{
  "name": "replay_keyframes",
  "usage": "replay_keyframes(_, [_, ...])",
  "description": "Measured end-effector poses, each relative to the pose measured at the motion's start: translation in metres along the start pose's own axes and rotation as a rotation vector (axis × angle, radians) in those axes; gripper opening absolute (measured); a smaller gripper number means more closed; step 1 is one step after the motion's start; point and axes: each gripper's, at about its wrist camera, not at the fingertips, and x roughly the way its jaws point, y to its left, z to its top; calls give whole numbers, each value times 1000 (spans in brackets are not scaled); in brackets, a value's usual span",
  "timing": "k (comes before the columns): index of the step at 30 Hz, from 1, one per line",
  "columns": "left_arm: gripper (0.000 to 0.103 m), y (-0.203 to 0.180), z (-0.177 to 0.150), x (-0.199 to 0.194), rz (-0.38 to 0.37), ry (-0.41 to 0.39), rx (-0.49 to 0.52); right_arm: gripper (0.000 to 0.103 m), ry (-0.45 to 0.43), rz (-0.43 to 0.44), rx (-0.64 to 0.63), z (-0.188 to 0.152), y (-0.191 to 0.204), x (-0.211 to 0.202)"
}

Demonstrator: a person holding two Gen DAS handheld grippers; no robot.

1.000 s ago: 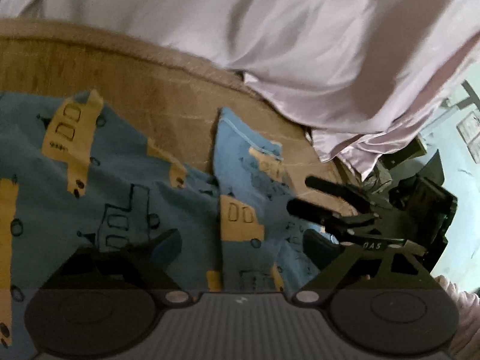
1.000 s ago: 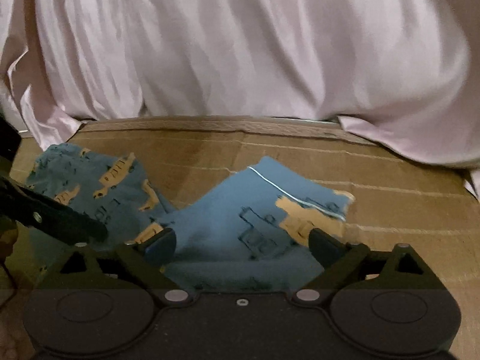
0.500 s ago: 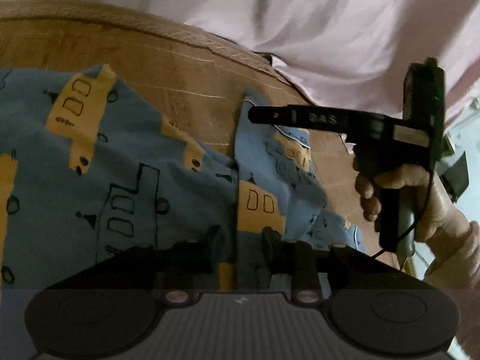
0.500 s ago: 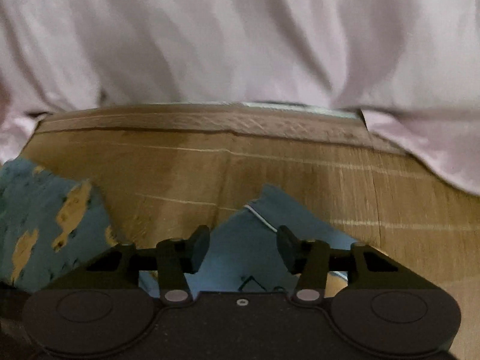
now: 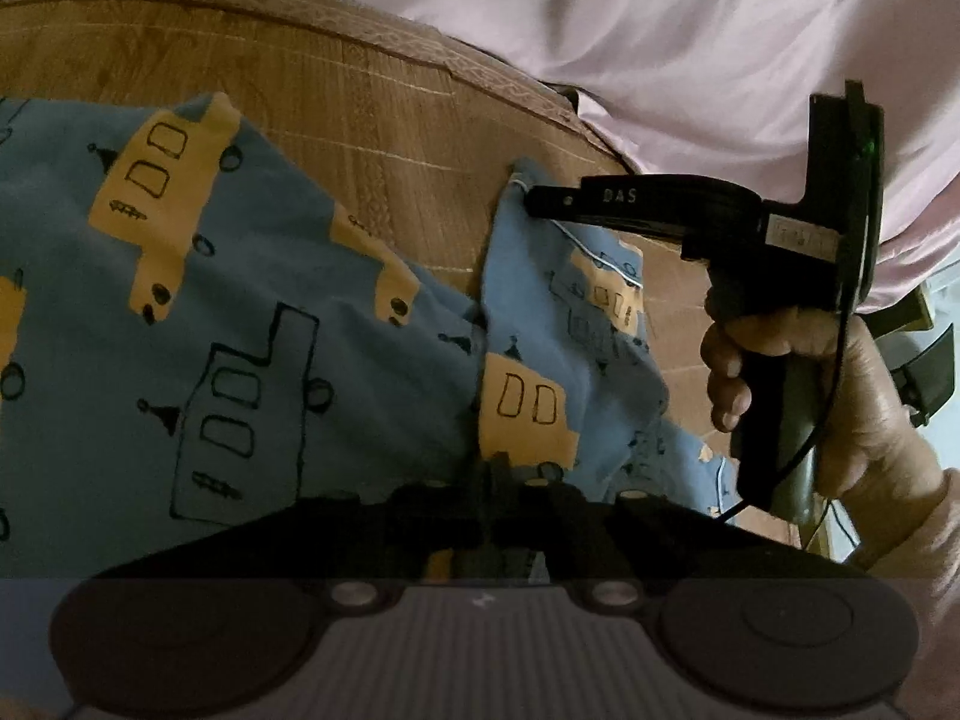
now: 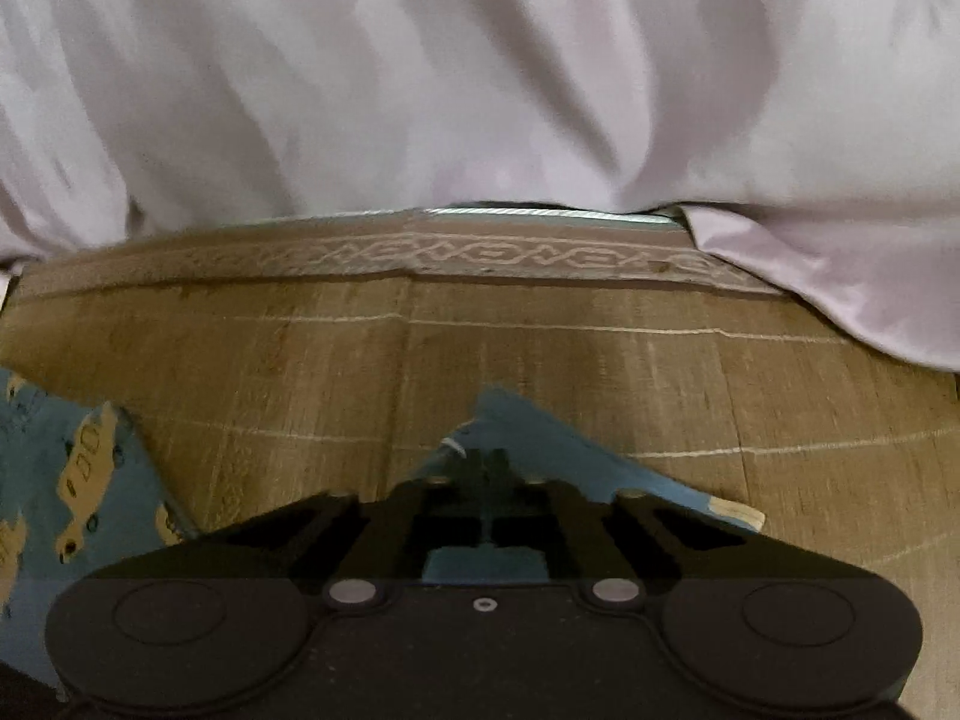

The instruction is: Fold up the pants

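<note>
Blue pants (image 5: 252, 324) printed with yellow buses lie spread on a woven brown mat (image 5: 372, 120). My left gripper (image 5: 489, 480) is shut on a fold of the pants near the crotch. In the left wrist view my right gripper (image 5: 531, 201) is shut on the hem corner of the far leg, with a hand (image 5: 834, 396) around its handle. The right wrist view shows my right gripper (image 6: 486, 468) pinching that blue corner (image 6: 540, 444), and the other leg (image 6: 72, 468) lies at the lower left.
Pale pink bedding (image 6: 480, 72) is bunched along the far edge of the mat (image 6: 600, 360) and spills onto it at the right (image 6: 870, 300). Bare mat lies between the two pant legs. In the left wrist view the bedding (image 5: 660, 30) fills the upper right.
Both grippers went from open to shut over the last second. The left one closed on the pants' middle fold, and the right one moved up to the leg's hem corner and closed on it.
</note>
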Motion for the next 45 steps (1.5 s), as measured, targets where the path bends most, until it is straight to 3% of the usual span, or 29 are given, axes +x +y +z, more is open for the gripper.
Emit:
replay_keyframes(6, [0, -8, -6, -5, 2, -32, 43, 0, -139, 37, 86, -14, -25, -30])
replay_keyframes(9, [0, -12, -8, -5, 24, -37, 63, 0, -117, 50, 90, -12, -32, -35])
replay_keyframes(10, [0, -12, -7, -4, 31, -34, 57, 6, -101, 64, 90, -11, -31, -34])
replay_keyframes(11, [0, -12, -7, -3, 38, -31, 53, 20, -91, 75, 98, -10, -29, -33])
replay_keyframes(16, [0, -8, -5, -3, 63, -23, 49, 49, -44, 70, 81, -9, -3, -15])
replay_keyframes(17, [0, -8, -5, -3, 64, -18, 49, 49, -39, 50, 74, -10, 2, -11])
replay_keyframes(22, [3, -8, -4, -3, 57, 0, 71, 49, -20, -30, 25, -10, 20, 2])
replay_keyframes(24, [14, -6, -4, -4, 38, 0, 67, 36, -29, -34, 23, -13, 22, 3])
replay_keyframes(25, [16, -4, -5, -4, 25, -3, 60, 19, -29, -40, 24, -15, 22, 4])
replay_keyframes(26, [18, -3, -5, -4, 14, -5, 50, 11, -38, -59, 12, -16, 22, 4])
replay_keyframes(29, [18, -5, -7, -2, -4, -6, 60, 2, -53, -42, 46, -21, 13, 1])
replay_keyframes(31, [13, -8, -7, 0, 4, -1, 83, 1, -69, 4, 107, -25, 5, -1])
replay_keyframes(33, [2, -10, -7, 2, 17, 2, 94, 1, -103, 25, 132, -28, 2, -6])
replay_keyframes(40, [0, -22, -11, -7, 25, -53, 119, 1, -269, 54, 195, -42, -18, -55])
replay_keyframes(45, [0, -54, -19, -20, 4, -105, 228, 1, -385, 19, 263, -59, -45, -112])
